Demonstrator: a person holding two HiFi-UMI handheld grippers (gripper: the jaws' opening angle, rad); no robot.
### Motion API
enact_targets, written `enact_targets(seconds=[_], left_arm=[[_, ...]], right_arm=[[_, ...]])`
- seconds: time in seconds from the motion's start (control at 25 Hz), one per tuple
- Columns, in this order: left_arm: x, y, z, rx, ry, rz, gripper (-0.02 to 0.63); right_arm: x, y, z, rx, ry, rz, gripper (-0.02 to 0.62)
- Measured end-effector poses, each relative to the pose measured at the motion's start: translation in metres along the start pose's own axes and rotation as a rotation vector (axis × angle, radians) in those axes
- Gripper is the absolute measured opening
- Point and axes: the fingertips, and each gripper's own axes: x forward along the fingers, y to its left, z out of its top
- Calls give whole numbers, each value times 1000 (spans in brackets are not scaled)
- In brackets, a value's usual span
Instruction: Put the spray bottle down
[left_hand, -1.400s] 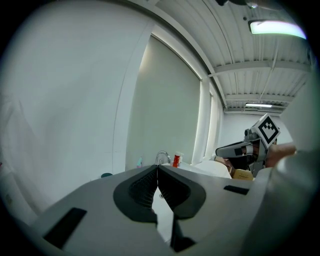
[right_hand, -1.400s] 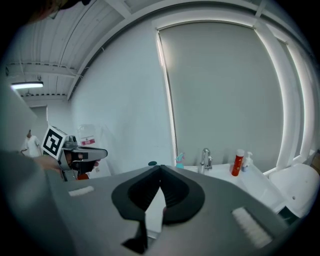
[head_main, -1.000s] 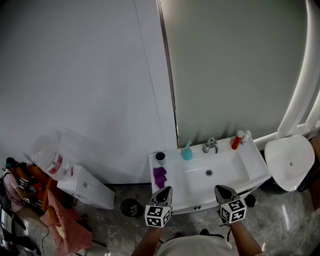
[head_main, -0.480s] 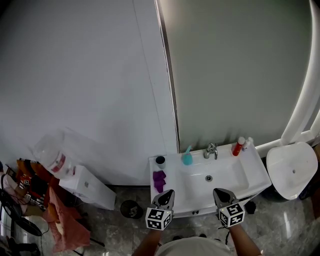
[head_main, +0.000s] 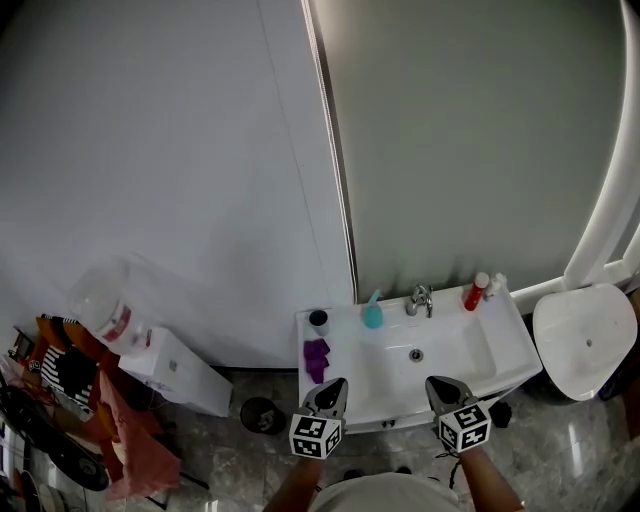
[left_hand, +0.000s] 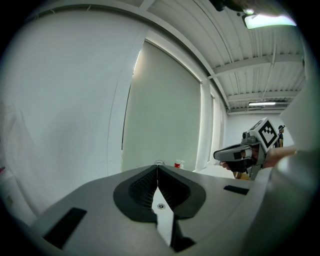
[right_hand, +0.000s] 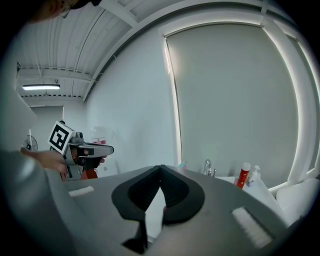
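Left claw (head_main: 333, 388) and right claw (head_main: 441, 386) stay shut and empty at six o'clock of the sink (head_main: 505, 350), so the teal bottle (head_main: 372, 314) at eleven o'clock, probably the sprayer, is already down.

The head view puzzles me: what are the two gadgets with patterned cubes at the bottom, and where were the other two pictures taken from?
Those are hand tools, not a robot: a person holds the left gripper and the right gripper, one in each hand. The head view comes from a camera on the person's head, looking down at a washbasin. The other two pictures come from cameras riding on each gripper, looking along its jaws. Both pairs of jaws are closed and hold nothing. On the washbasin are a teal spray bottle, a red bottle and a purple cloth.
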Motion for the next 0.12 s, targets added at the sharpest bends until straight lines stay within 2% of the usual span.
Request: enact_targets(seconds=[0.12], left_arm=[[0,-3,1,-2,-6,0,8]], right_arm=[[-2,-2,-4,11,8,11,11]])
